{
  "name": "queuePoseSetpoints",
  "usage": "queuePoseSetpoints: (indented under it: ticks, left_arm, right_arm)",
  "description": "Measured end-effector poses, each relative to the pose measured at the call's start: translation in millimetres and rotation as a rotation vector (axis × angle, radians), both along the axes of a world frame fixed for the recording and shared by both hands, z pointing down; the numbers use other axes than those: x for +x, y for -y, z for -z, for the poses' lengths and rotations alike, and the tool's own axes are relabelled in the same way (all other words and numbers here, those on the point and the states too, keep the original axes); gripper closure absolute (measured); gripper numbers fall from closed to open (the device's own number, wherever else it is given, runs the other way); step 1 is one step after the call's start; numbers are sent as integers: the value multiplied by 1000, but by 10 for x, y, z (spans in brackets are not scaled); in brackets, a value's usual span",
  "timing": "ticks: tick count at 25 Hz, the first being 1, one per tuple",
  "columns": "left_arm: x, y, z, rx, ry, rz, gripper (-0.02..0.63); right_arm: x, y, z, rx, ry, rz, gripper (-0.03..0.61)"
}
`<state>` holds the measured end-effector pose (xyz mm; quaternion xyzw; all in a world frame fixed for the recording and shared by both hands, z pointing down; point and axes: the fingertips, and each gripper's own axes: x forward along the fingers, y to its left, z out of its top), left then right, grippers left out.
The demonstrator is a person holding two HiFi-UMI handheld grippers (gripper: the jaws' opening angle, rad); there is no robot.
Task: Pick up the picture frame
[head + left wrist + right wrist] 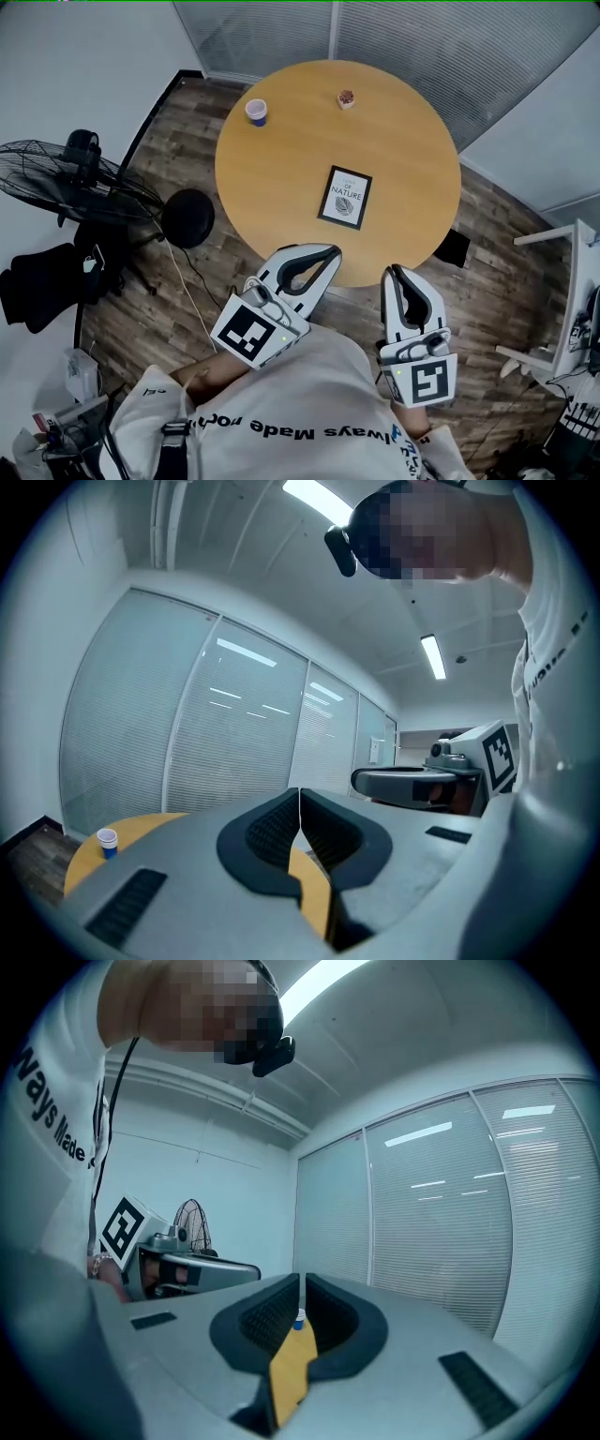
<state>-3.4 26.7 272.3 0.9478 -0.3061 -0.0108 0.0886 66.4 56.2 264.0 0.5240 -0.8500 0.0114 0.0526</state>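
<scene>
Lying flat on the round wooden tabletop [281, 178], a little right of centre and closer to the near edge than the far one: the frame [345, 197], with a dark border and a pale print with lettering, turned slightly askew. Touched by neither gripper. Well apart from it, at the far left of the tabletop: a white cup [257, 112] with a blue base. At the far middle: a small pot [346, 98].

Held at the near edge, just short of the frame: the left gripper [330, 251], angled toward the far right. Fingers pressed tip to tip, gripping nothing; only a strip of tabletop seen through the hollow below the tips.

To its right, also at the near edge: the right gripper [393, 271], pointing straight away. Fingers drawn in to a thin slit, holding nothing; seen through that slit in the right gripper view, the cup, far off.

Filling much of both gripper views: blinds [234, 733] and ceiling lights [433, 656].

On the plank floor [487, 244], left of the tabletop: a black fan [66, 183] and a round black stool [187, 217]. At the near side, the person's white shirt [309, 412].
</scene>
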Motion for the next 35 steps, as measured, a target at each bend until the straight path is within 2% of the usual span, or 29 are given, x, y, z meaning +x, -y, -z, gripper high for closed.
queuePoseSetpoints:
  ticks: [18, 35]
  left_arm:
    - [-221, 1015, -94, -14, -5, -30, 584]
    - [-269, 1323, -264, -36, 4, -27, 584]
  right_arm:
    - [-264, 1023, -59, -6, -7, -14, 534]
    - [-306, 1324, -231, -33, -7, -20, 534]
